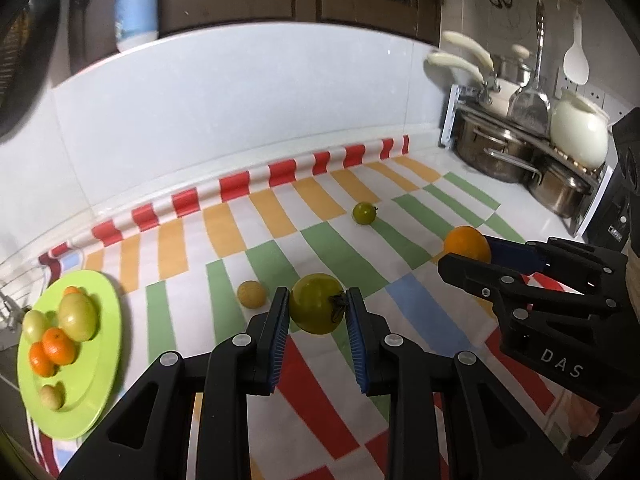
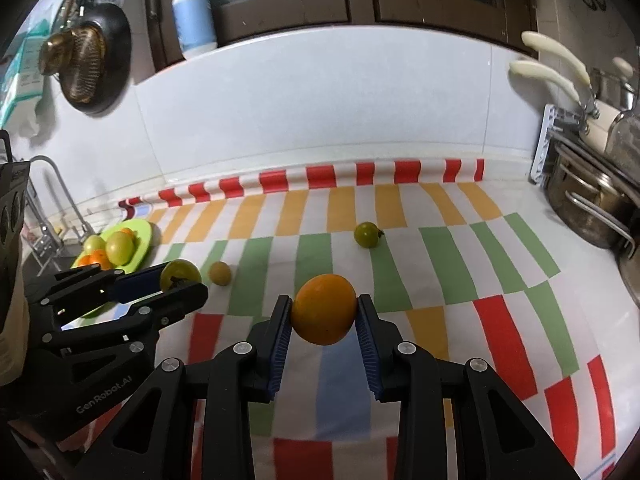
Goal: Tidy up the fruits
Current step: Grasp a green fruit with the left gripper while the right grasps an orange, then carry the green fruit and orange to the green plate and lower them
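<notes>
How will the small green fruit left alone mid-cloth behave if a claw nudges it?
The small green fruit is round and sits free on the flat striped cloth, so it would probably roll. Its short stem pokes sideways, which might make the roll wobble or stop early. The skin looks smooth and glossy, so it could slip from a shallow pinch.

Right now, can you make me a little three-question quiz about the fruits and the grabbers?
1. True or false: both grippers hold fruit.
2. The right gripper holds: A) orange B) bottle C) pot
3. How many loose fruits lie on the cloth?

Key:
1. True; the left gripper grips a green fruit.
2. A
3. Two: a small green one and a yellowish one. The rest sit on the plate.
</notes>
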The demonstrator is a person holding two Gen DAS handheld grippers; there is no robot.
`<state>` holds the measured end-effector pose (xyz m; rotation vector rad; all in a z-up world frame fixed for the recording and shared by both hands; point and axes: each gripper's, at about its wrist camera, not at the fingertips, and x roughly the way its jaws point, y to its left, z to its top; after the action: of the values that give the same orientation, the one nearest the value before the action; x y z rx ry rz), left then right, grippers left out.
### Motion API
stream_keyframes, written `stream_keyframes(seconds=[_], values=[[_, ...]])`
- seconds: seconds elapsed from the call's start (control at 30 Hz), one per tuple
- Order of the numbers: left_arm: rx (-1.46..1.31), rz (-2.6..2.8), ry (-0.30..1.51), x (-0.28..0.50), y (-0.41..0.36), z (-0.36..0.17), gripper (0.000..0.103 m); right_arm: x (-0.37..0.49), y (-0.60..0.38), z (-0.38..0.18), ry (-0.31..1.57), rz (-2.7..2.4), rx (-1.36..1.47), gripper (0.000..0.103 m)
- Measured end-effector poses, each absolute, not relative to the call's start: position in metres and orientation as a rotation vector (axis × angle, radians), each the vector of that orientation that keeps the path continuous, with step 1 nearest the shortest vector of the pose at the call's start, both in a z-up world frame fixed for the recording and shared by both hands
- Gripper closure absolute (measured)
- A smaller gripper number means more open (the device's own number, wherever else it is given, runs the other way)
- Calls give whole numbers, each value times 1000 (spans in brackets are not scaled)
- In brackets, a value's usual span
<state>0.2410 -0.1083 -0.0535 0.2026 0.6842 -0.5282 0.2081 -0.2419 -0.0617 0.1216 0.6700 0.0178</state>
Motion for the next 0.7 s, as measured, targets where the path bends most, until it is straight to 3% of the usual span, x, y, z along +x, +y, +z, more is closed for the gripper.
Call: stream_keyframes(seconds=[0.7], values=[[129,-411,568,174,-35,-7,75,154,-183,-16,560,125,65,70]])
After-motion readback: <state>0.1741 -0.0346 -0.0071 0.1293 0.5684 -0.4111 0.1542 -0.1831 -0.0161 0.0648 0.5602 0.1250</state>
